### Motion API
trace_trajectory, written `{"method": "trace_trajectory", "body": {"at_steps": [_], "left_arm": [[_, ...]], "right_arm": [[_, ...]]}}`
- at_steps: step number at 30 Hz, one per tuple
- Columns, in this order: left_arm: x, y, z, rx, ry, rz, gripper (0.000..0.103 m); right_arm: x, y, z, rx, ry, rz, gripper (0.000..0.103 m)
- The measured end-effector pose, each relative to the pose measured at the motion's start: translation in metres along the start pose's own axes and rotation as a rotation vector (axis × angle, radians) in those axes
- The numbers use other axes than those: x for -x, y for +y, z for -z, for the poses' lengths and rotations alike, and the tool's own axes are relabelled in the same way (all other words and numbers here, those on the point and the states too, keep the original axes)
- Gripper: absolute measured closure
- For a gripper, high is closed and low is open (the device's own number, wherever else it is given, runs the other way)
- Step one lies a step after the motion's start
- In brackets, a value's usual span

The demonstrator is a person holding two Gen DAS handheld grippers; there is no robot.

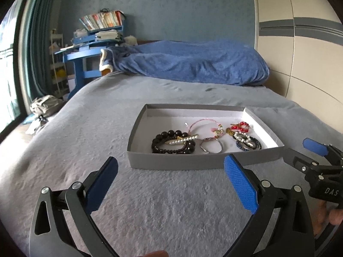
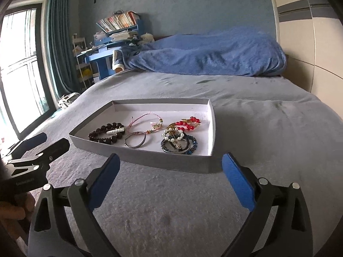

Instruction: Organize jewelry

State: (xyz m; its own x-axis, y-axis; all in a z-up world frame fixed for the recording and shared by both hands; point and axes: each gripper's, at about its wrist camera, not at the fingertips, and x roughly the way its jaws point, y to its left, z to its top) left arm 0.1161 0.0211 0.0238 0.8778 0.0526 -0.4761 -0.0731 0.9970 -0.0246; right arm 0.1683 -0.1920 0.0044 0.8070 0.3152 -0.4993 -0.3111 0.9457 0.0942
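Left gripper (image 1: 171,182) hovers low over the grey bedspread (image 1: 96,128), jaws spread and empty, just short of the grey tray (image 1: 171,162) holding the jewelry (image 1: 205,138). Right gripper (image 2: 171,182) likewise gapes empty before the tray's near rim; open bedspread surrounds it.

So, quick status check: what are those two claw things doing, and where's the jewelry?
Left gripper open, empty. Right gripper open, empty. Jewelry in grey tray on bed: black bead bracelet, red beads. Nothing in the way.
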Motion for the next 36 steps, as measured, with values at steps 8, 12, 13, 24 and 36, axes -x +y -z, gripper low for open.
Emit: {"method": "trace_trajectory", "body": {"at_steps": [8, 12, 13, 24, 36], "left_arm": [[0.0028, -0.0004, 0.0008, -0.006, -0.011, -0.002, 0.005], [0.0011, 0.0007, 0.0007, 0.003, -0.001, -0.003, 0.005], [0.0014, 0.0015, 0.0007, 0.005, -0.001, -0.002, 0.005], [0.0017, 0.0014, 0.0006, 0.008, 0.001, -0.002, 0.005], [0.0014, 0.0013, 0.0006, 0.007, 0.000, -0.003, 0.005]], "right_arm": [[0.0039, 0.0103, 0.0016, 0.050, -0.021, 0.000, 0.008], [0.0036, 0.0091, 0.0013, 0.048, -0.016, -0.001, 0.008], [0.0034, 0.0089, 0.0013, 0.047, -0.015, -0.002, 0.008], [0.0025, 0.0095, 0.0012, 0.051, -0.013, -0.003, 0.008], [0.0024, 0.0094, 0.0010, 0.050, -0.013, -0.002, 0.007]]}}
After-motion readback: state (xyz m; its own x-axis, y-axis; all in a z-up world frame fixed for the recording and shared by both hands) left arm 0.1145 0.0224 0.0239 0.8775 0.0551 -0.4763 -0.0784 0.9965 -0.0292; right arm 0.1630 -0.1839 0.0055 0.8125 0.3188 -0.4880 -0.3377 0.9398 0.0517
